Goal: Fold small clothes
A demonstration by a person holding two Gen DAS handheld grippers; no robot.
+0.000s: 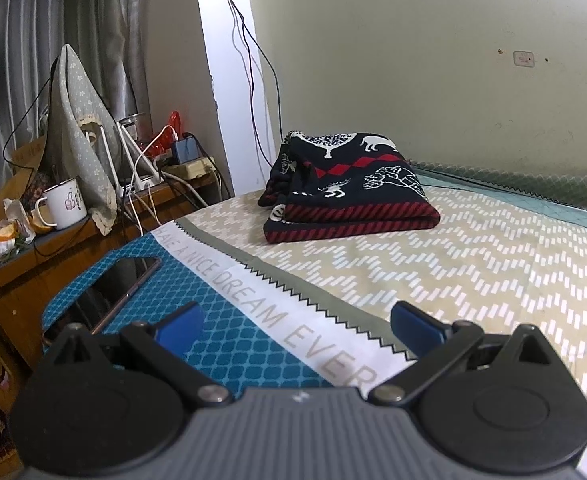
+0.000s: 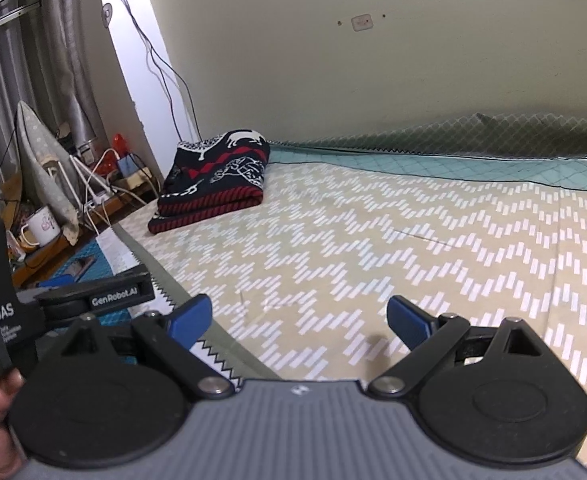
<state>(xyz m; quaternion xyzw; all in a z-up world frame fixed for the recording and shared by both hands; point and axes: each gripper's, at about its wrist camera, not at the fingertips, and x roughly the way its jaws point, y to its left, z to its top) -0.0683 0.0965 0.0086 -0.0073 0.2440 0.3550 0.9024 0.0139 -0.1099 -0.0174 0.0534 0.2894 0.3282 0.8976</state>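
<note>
L gripper (image 1: pixel 297 326): jaws wide apart, empty, low over bed edge | R gripper (image 2: pixel 299 318): jaws wide apart, empty, over bedsheet (image 2: pixel 373 240) | folded dark sweater (image 1: pixel 345 184) lies at far end of bed, near wall, well apart from both

Dim, even indoor light; soft shadows; fisheye bending at edges; sharp focus.

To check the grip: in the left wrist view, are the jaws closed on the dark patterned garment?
No: the left gripper is open and empty, and the garment lies folded farther away on the bed.
</note>
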